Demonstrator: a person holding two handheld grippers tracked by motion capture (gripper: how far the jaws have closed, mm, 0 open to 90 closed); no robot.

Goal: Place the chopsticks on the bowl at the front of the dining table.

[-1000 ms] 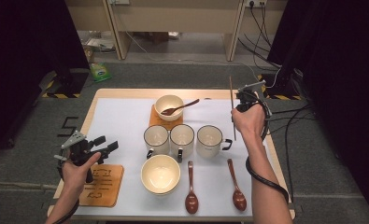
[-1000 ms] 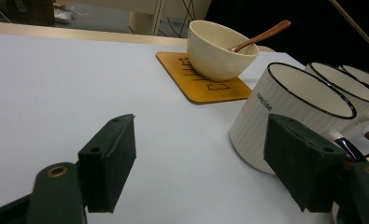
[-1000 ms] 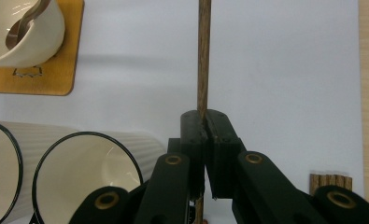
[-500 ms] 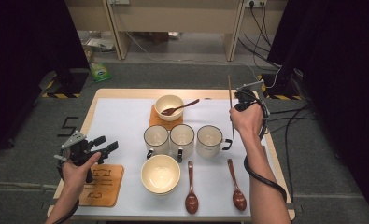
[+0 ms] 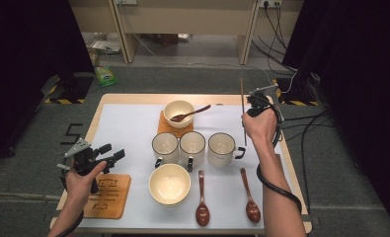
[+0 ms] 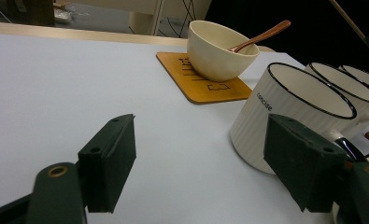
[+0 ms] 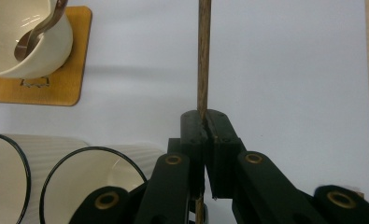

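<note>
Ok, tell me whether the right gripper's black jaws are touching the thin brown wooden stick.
Touching. The right gripper view shows the right gripper with its jaws shut on the thin brown wooden stick, no gap either side.

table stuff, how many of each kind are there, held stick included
Mugs: 3
Bowls: 2
Spoons: 3, one in the far bowl
Wooden coasters: 2
Stick: 1, clamped in the right gripper
Total: 11
</note>
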